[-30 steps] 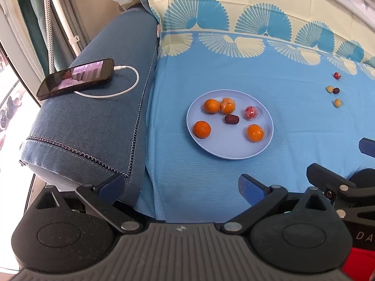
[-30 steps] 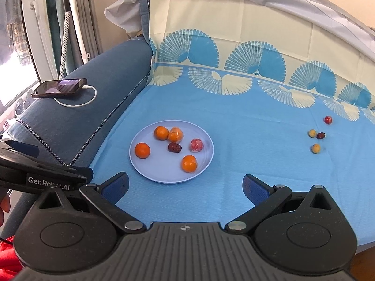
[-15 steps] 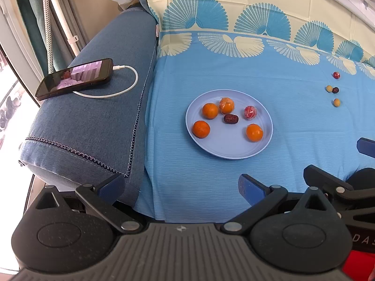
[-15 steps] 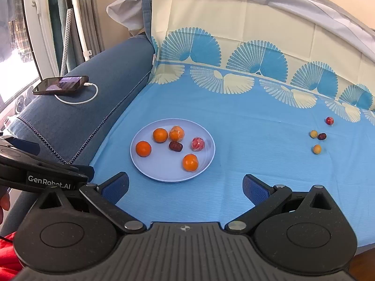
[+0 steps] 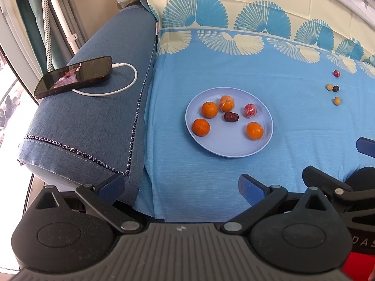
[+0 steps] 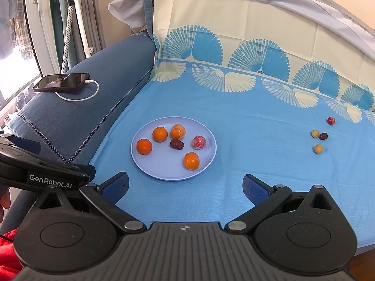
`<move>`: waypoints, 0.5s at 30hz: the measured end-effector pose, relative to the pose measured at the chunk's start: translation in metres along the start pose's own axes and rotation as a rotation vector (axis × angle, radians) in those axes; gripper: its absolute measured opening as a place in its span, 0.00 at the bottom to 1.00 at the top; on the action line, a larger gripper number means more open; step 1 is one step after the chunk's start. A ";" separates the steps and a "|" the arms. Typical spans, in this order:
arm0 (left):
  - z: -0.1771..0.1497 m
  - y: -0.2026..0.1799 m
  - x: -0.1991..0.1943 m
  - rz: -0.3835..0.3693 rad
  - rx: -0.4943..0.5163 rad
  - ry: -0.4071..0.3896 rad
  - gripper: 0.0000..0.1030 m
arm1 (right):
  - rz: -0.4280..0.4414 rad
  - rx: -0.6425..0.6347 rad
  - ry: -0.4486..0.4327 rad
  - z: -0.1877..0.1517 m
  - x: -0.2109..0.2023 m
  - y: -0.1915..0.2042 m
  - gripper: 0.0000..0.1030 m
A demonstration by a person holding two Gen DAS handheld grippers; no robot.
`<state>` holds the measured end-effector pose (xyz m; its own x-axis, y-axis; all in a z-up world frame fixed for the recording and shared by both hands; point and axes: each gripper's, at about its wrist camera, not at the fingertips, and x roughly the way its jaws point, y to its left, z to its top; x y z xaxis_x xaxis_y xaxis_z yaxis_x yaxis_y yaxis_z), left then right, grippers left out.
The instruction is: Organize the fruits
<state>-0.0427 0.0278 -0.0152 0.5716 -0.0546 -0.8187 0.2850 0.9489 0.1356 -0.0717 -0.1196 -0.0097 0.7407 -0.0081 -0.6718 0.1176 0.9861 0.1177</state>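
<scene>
Round, smooth pale-blue plate (image 6: 206, 138) on the blue cloth (image 6: 257, 154), straight ahead of the right gripper (image 6: 185, 185) and ahead, a little right, of the left gripper (image 5: 180, 185). On the plate: three glossy whole oranges (image 6: 160, 134), dimpled skin; one peeled orange (image 6: 178, 131) in clear wrap, touching or just beside the rearmost whole one; a wrinkled dark date (image 6: 176, 144) near the middle; a reddish round fruit in shiny wrap (image 6: 199, 142) to the right of the date. Far ahead and to the right of both grippers, well apart from the plate, loose on the cloth: four small round fruits (image 6: 318, 149), two yellowish, one dark, one red. Cloth finely woven, with a cream band of blue fan shapes at the back. Ahead and to the left, a padded denim-like armrest (image 5: 93, 117) with a chain-stitch seam; on it a flat black phone (image 5: 73, 76) with a looped white cable (image 5: 126, 84).

Both grippers level, low at the near edge of the cloth, side by side, pointing forward. Blue-padded fingers (image 6: 116, 186) of the right spread wide, nothing between. Left likewise spread wide and empty. Fingertip of a hand (image 6: 4, 200) at the left edge of the right view, behind the left gripper's body.
</scene>
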 end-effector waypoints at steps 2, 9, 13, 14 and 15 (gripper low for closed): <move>0.000 0.000 0.000 0.001 0.001 0.001 1.00 | 0.002 0.002 0.001 -0.001 0.001 0.000 0.99; 0.001 -0.003 0.003 0.009 0.007 0.010 1.00 | 0.007 0.018 0.004 -0.002 0.004 -0.003 0.99; 0.003 -0.005 0.006 0.011 0.013 0.025 1.00 | 0.011 0.037 0.002 -0.003 0.005 -0.007 0.99; 0.003 -0.005 0.006 0.011 0.011 0.029 1.00 | 0.011 0.044 -0.002 -0.003 0.005 -0.010 0.99; 0.004 -0.006 0.007 0.014 0.009 0.031 1.00 | 0.012 0.051 -0.008 -0.004 0.006 -0.012 0.99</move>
<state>-0.0372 0.0203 -0.0189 0.5512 -0.0314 -0.8338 0.2842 0.9466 0.1522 -0.0713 -0.1306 -0.0175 0.7474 0.0027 -0.6643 0.1416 0.9764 0.1632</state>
